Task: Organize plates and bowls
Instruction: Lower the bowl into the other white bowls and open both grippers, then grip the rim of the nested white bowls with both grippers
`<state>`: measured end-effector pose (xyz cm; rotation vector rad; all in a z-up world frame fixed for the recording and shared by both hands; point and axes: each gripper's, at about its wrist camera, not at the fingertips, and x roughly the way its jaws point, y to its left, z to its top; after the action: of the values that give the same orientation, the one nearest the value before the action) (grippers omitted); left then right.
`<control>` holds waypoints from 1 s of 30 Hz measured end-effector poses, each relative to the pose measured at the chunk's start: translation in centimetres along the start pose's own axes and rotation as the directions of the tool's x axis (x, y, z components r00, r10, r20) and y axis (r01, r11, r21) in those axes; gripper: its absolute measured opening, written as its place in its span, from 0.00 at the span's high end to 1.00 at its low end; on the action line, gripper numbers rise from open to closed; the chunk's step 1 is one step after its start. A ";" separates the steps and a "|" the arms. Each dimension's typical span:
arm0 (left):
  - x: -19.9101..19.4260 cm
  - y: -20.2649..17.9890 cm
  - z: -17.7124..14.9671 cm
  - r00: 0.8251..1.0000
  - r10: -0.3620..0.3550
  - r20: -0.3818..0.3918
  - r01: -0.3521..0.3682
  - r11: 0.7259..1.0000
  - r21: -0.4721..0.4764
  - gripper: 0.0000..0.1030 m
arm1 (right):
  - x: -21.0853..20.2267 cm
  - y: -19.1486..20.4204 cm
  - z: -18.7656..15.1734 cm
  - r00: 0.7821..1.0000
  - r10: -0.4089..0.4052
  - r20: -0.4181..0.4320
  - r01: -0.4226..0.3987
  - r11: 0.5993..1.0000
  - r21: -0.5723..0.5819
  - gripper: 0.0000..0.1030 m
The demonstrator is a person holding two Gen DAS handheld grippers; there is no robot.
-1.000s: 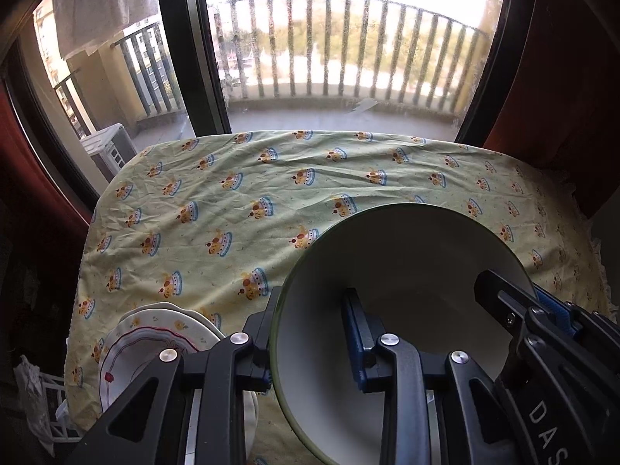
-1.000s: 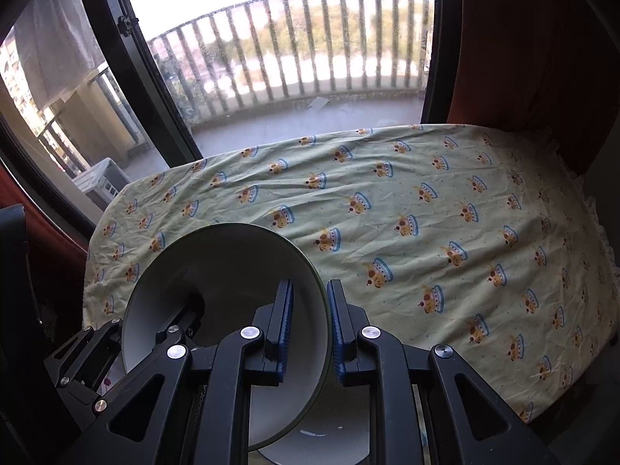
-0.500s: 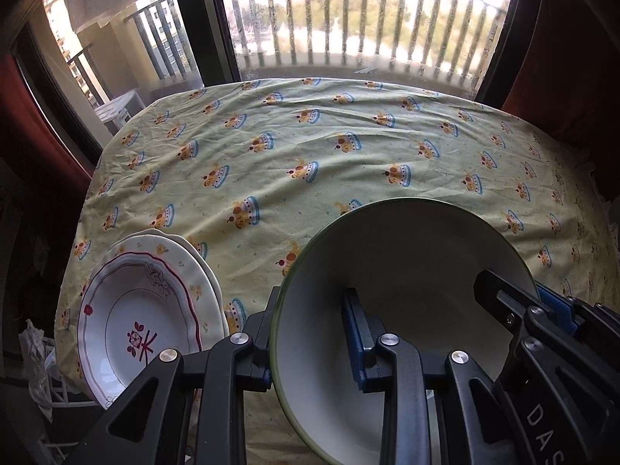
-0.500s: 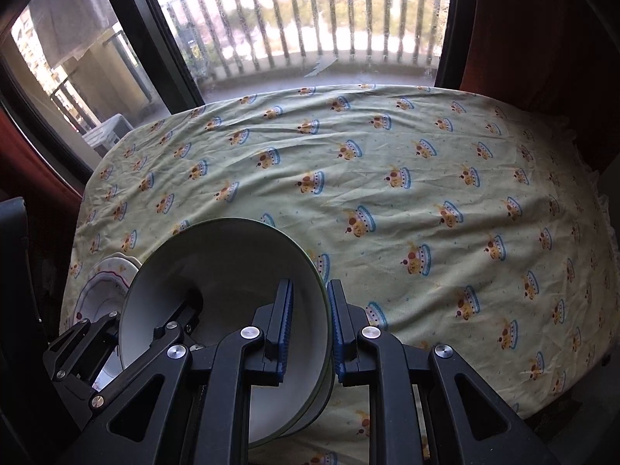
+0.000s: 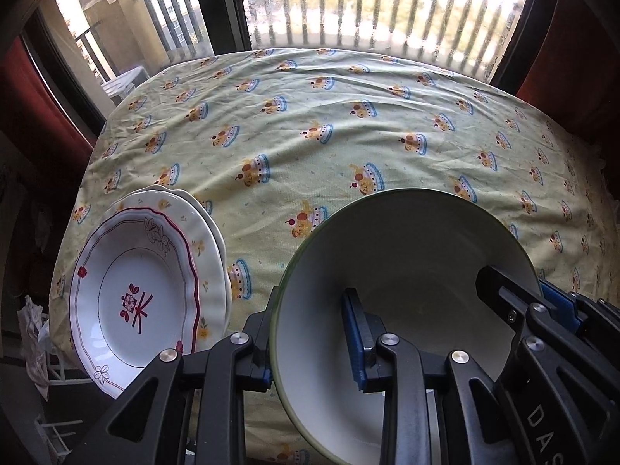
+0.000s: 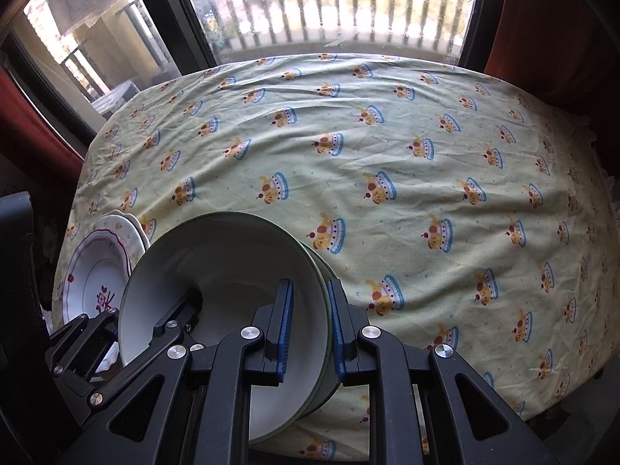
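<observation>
A large white bowl (image 5: 410,255) with a green rim is held by both grippers over the near edge of the table. My left gripper (image 5: 310,345) is shut on its left rim. My right gripper (image 6: 308,329) is shut on its right rim; the bowl (image 6: 221,271) fills the lower left of that view, with a second green rim (image 6: 321,271) nested under it. A stack of white plates (image 5: 143,286) with red trim and a flower motif lies at the table's near left corner, also in the right wrist view (image 6: 97,271).
The table wears a pale green cloth (image 5: 348,135) printed with crown cakes. A window with a balcony railing (image 5: 368,4) is behind it. Red curtains (image 6: 554,31) hang on both sides. A dark chair back (image 6: 19,310) stands at the left.
Both grippers have moved down and forward with the bowl toward the table. The plate stack has come fully into view at the left.
</observation>
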<state>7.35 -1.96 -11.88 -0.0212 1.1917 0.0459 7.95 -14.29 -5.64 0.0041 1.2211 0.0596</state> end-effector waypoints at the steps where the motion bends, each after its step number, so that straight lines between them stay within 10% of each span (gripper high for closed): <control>1: -0.1 0.0 -0.2 1.000 -0.002 0.001 0.002 1.000 -0.005 0.74 | -0.1 0.0 -0.1 1.000 -0.003 0.003 0.003 1.000 -0.001 0.80; 21: 0.3 0.8 -0.9 0.998 -0.060 0.023 0.062 0.994 -0.085 0.73 | -0.4 0.5 -0.5 0.998 -0.013 0.065 0.016 0.999 -0.036 0.75; 24: 0.2 0.7 -1.0 0.997 -0.069 0.031 0.071 0.994 -0.078 0.69 | -0.4 0.6 -0.5 0.997 -0.022 0.070 0.025 0.999 -0.040 0.69; 26: 0.2 0.7 -1.0 0.997 -0.076 0.031 0.078 0.995 -0.065 0.67 | -0.3 0.5 -0.6 0.998 -0.027 0.063 0.028 0.999 -0.024 0.47; 30: 0.7 0.8 -0.7 0.993 -0.115 0.017 0.116 0.993 -0.030 0.49 | -0.2 0.4 -0.8 0.998 -0.037 0.051 0.036 0.999 0.007 0.46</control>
<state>6.87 -1.13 -12.77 -0.1167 1.1725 -0.0374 7.15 -13.88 -5.73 -0.0115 1.1694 0.0240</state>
